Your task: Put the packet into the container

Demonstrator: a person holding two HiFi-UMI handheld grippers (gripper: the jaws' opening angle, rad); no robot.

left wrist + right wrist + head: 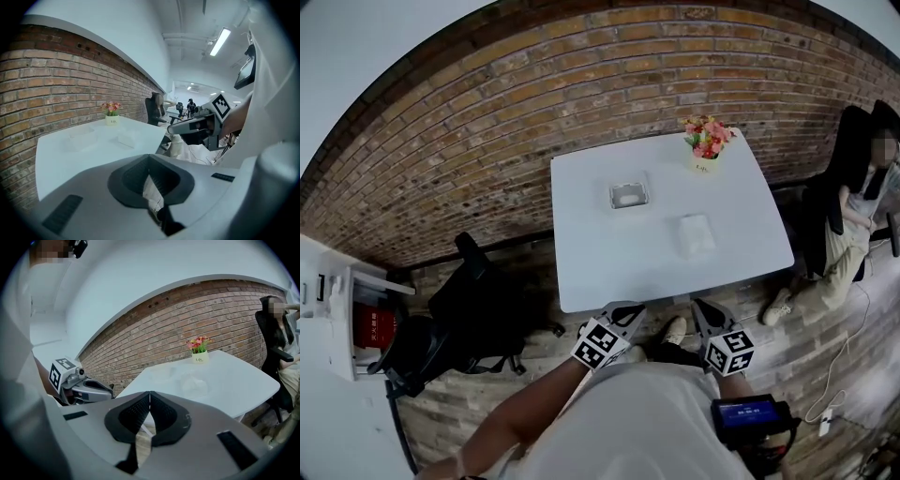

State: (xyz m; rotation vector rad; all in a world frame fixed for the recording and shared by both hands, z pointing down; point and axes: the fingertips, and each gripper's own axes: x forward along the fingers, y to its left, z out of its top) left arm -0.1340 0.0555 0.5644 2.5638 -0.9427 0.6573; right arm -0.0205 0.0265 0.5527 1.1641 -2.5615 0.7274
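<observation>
L gripper [621,314] and R gripper [706,314] hang side by side, apart, just off the near edge of the white bench [581,272], both pointing toward it. L fingers [127,178] are pressed together w/ nothing btwn them. R fingers [129,416] are the same, tips touching, empty. The packet [697,234] lies flat on the bench, right of centre and toward the front. It's pale, prob. white or clear plastic, but it's hard to tell from here. The container [629,194], a small clear tray, sits behind and left of the packet, apart from it. A flower pot [705,150] stands at the far R corner by the brick wall [487,112]. A black office chair [459,319] is on the floor at left, and a seated person [853,234] is at right.
</observation>
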